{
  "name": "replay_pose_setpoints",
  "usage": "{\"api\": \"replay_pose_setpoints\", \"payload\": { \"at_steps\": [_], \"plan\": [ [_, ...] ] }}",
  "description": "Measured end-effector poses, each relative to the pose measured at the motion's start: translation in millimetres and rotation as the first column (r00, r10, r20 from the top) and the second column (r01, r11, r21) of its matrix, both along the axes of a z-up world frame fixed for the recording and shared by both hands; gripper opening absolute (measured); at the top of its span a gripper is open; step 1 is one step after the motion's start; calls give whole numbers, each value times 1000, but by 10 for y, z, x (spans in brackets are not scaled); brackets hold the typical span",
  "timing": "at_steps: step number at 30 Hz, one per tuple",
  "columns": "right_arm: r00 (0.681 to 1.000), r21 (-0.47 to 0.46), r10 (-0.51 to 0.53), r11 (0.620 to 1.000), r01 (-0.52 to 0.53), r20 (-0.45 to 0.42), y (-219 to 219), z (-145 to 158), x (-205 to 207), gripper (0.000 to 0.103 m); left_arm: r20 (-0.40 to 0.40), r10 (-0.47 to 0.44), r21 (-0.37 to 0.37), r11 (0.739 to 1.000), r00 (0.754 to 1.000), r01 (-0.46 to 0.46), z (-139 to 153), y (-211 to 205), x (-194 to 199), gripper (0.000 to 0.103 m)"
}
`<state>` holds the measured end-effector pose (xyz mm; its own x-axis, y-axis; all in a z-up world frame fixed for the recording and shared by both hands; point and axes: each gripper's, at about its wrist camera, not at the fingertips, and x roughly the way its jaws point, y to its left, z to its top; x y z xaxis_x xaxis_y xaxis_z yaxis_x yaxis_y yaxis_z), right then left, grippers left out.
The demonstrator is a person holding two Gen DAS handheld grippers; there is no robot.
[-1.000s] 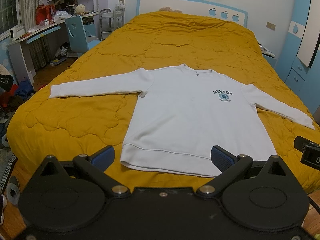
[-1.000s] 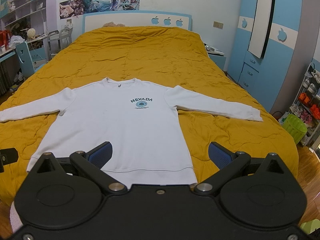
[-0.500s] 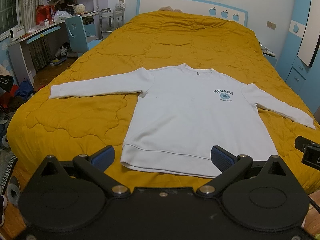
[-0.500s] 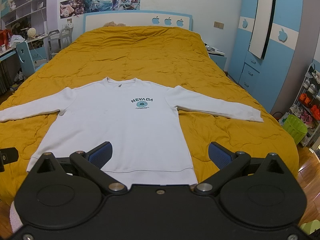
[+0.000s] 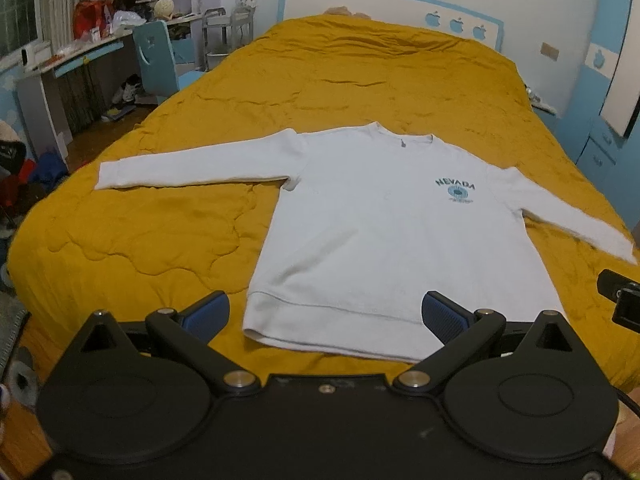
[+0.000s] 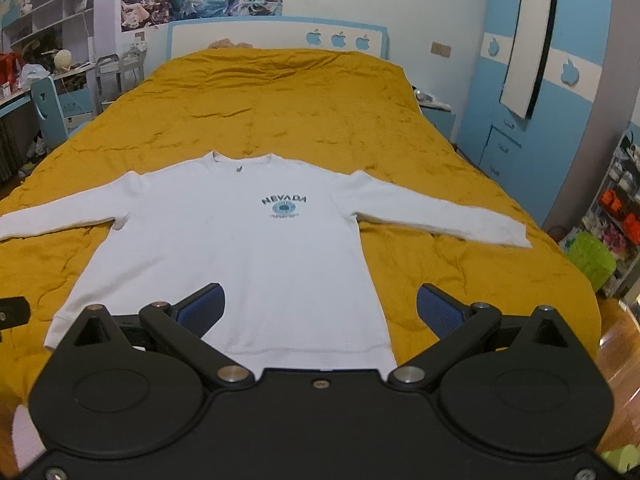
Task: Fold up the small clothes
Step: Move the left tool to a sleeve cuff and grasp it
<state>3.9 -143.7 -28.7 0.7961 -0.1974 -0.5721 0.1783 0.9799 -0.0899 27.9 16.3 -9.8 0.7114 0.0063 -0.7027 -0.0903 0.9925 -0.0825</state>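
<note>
A white long-sleeved sweatshirt (image 5: 372, 224) with a "NEVADA" print lies flat, front up, on the yellow bedspread (image 5: 160, 232), sleeves spread to both sides, hem toward me. It also shows in the right wrist view (image 6: 240, 256). My left gripper (image 5: 326, 314) is open and empty, held above the hem's left corner. My right gripper (image 6: 318, 308) is open and empty, held above the hem's right corner. Neither touches the cloth.
A desk and blue chair (image 5: 154, 60) stand left of the bed. A blue wardrobe (image 6: 520, 92) and a green basket (image 6: 590, 256) stand to the right. The headboard (image 6: 276, 36) is at the far end. The other gripper's tip (image 5: 620, 292) shows at the right edge.
Both grippers have shifted only slightly; the sweatshirt sits a touch higher in both views. Nothing was grasped or released.
</note>
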Motion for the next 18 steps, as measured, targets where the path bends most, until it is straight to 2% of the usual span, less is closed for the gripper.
{"api": "replay_pose_setpoints", "payload": {
  "at_steps": [4,10,13,18],
  "plan": [
    [999,-27,22,999,-21,46,27,5,217,103,14,38,-48,998,999,-38,-56,251,173,103],
    [991,76,127,989,-130,41,82,-116,803,103,65,127,-77,989,990,-122,-164,776,530,103],
    [985,84,163,982,-168,62,218,-210,1137,103,110,168,-119,981,980,-155,-230,1151,782,103],
    [976,124,177,973,-193,129,468,-389,1761,103,155,288,-140,953,945,-267,-392,1862,1313,103]
  ]
}}
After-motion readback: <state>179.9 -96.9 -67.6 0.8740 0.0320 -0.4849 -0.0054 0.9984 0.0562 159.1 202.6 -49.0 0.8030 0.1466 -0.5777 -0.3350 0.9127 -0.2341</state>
